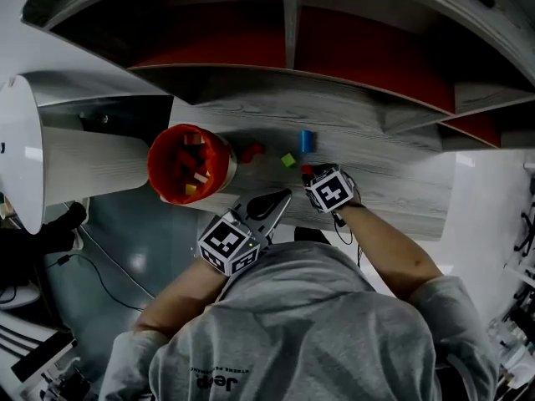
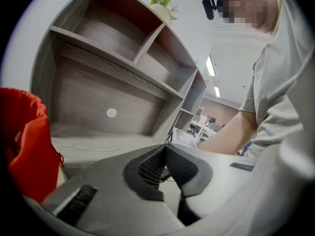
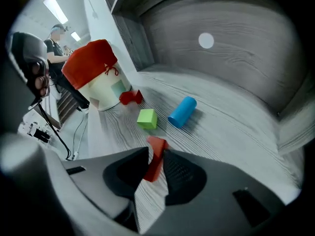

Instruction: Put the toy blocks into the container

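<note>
A red-lined container (image 1: 219, 144) stands at the left of the grey wood tabletop (image 1: 393, 182) with several blocks inside it. Lying loose to its right are a red block (image 1: 251, 151), a green cube (image 1: 288, 160) and a blue cylinder (image 1: 307, 141). My right gripper (image 3: 153, 162) points steeply down, shut on a thin red block (image 3: 157, 147) that stands tilted between its pads. In the right gripper view the green cube (image 3: 147, 119), blue cylinder (image 3: 182, 111) and container (image 3: 91, 65) lie beyond it. My left gripper (image 2: 165, 150) is shut and holds nothing, beside the container (image 2: 27, 151).
A grey shelf unit (image 1: 292, 32) with red back panels rises behind the tabletop. A white rounded cabinet (image 1: 25, 149) stands at the left. Cables (image 1: 109, 282) lie on the floor below the table's near edge. A person (image 3: 55, 38) stands far off in the background.
</note>
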Motion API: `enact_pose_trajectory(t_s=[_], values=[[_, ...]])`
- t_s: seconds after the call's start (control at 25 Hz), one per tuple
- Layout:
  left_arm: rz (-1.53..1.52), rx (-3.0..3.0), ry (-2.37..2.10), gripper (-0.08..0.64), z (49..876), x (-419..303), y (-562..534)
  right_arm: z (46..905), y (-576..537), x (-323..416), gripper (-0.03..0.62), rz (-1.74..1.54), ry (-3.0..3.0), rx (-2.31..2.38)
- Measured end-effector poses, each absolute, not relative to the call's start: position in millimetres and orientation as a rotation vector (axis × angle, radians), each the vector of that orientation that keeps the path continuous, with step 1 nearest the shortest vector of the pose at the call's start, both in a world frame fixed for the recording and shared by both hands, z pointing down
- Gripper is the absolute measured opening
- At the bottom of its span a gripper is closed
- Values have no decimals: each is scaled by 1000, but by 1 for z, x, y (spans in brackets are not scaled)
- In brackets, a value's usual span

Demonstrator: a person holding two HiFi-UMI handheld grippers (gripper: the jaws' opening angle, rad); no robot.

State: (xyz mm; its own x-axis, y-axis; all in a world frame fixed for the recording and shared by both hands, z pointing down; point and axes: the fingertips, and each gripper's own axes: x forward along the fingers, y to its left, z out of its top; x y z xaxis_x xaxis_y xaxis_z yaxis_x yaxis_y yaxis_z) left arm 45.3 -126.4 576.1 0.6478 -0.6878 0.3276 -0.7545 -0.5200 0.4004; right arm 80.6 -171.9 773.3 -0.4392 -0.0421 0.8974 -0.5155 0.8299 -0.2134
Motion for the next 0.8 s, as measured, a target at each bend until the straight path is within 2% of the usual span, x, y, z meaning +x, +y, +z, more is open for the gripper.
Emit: enact_pose_trajectory(t_s=[0.04, 0.24, 0.44, 0.8], values=[[172, 2351, -1123, 11, 577, 44, -125, 773, -172, 82, 84, 556, -1965, 418], [147, 2362, -1132, 11, 566, 35, -120, 764, -173, 87, 78, 581, -1984, 413], [87, 2411, -1165, 11, 526, 6, -117, 691, -186, 75, 77, 620, -2096, 463], [-9, 2532, -1351, 11, 429, -111, -100, 509, -186, -49, 78, 351, -2355, 376]])
